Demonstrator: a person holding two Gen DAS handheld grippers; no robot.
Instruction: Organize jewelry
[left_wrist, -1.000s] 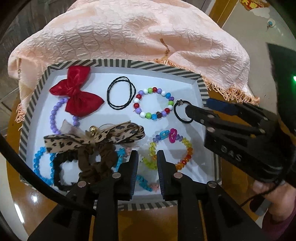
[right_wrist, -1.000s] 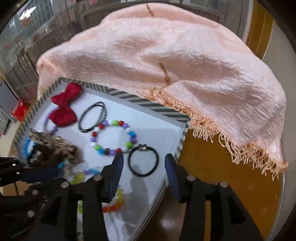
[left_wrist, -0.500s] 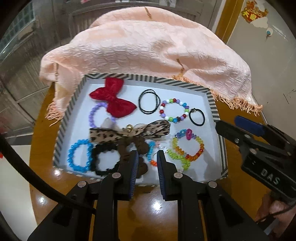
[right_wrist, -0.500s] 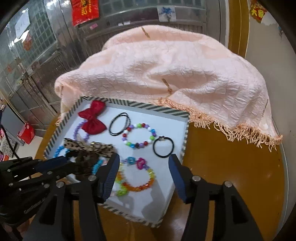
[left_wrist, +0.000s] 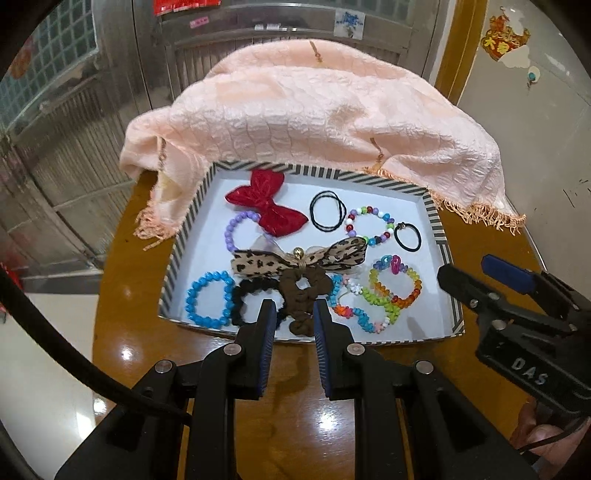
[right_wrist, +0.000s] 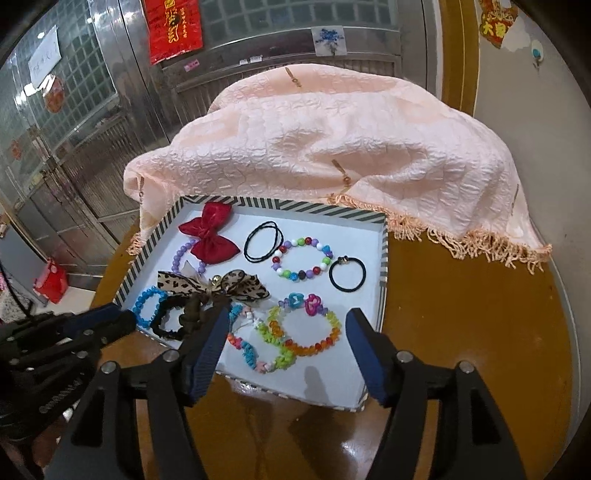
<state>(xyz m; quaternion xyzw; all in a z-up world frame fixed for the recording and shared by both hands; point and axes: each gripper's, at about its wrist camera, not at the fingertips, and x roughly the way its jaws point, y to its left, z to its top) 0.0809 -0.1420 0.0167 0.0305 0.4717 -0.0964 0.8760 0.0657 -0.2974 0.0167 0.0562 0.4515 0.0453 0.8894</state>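
A white tray with a striped rim (left_wrist: 184, 236) (right_wrist: 384, 258) sits on a round wooden table. In it lie a red bow (left_wrist: 266, 208) (right_wrist: 208, 232), a black hair tie (left_wrist: 407, 237) (right_wrist: 347, 275), thin black bands (left_wrist: 327, 211), beaded bracelets (left_wrist: 369, 225) (right_wrist: 303, 258), a leopard bow on a brown scrunchie (left_wrist: 303, 280) (right_wrist: 218, 286) and a blue bracelet (left_wrist: 207, 299). My left gripper (left_wrist: 293, 314) is open a little and empty, above the tray's near edge. My right gripper (right_wrist: 284, 332) is open wide and empty, above the near right part of the tray.
A peach fringed cloth (left_wrist: 314, 110) (right_wrist: 332, 147) is draped over something behind the tray and hangs over its far edge. The wooden table (left_wrist: 480, 240) (right_wrist: 480, 332) shows to the right. Metal doors stand behind.
Both grippers have pulled back and up from the tray, so the whole tray is now in view. The black hair tie lies where the right gripper was. Both stay open.
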